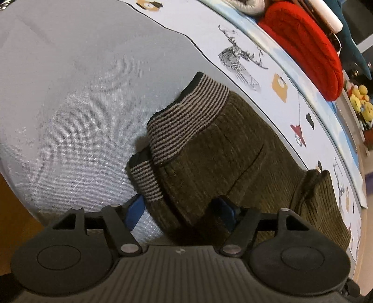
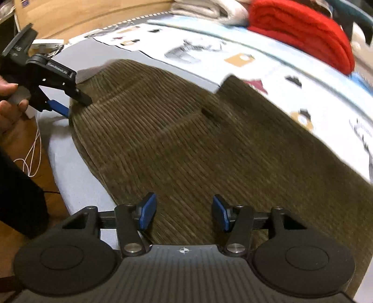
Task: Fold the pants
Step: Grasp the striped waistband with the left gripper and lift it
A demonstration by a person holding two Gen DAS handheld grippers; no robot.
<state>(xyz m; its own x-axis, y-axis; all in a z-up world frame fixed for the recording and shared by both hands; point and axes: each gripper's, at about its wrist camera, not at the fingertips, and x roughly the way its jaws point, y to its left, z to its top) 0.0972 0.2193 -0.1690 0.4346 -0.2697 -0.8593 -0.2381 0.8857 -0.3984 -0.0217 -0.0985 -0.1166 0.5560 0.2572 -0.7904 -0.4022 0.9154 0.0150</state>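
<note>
Olive-brown corduroy pants with a striped ribbed waistband lie flattened on the grey bed cover. My left gripper stands open at the waistband end: one blue pad is beside the striped edge and the other rests over the corduroy, so the cloth's edge lies between the jaws without being pinched. In the right wrist view the pants fill the middle, and my right gripper hangs open just over the near edge with nothing gripped. The left gripper shows there at the pants' far left corner.
A white printed sheet borders the pants on the far side. A folded red blanket and pale folded laundry lie behind it. Yellow plush toys sit at the right. A person's hand and a white cable are at the left.
</note>
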